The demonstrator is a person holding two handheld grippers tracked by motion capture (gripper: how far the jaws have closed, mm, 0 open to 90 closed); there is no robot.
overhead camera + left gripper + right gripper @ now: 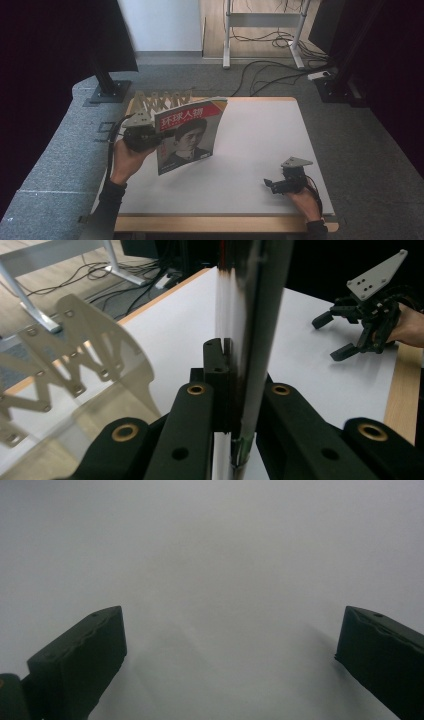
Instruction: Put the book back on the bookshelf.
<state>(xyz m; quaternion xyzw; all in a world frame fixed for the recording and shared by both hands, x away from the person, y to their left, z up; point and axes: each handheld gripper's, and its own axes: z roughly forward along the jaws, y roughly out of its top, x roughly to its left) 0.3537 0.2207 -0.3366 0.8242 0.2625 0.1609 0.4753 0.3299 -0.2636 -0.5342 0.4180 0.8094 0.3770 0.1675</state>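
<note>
From the high view, the left gripper holds a magazine upright by its left edge, lifted above the white table, just in front of a wooden rack at the far left corner. The magazine is picked up but, by my reading, not yet slotted into the rack. The right gripper rests low near the table's right front, well apart.

In the left gripper view, the jaws clamp the magazine edge-on between them; the rack stands to the left.

In the right gripper view, the jaws stand wide apart, empty, over bare table.
</note>
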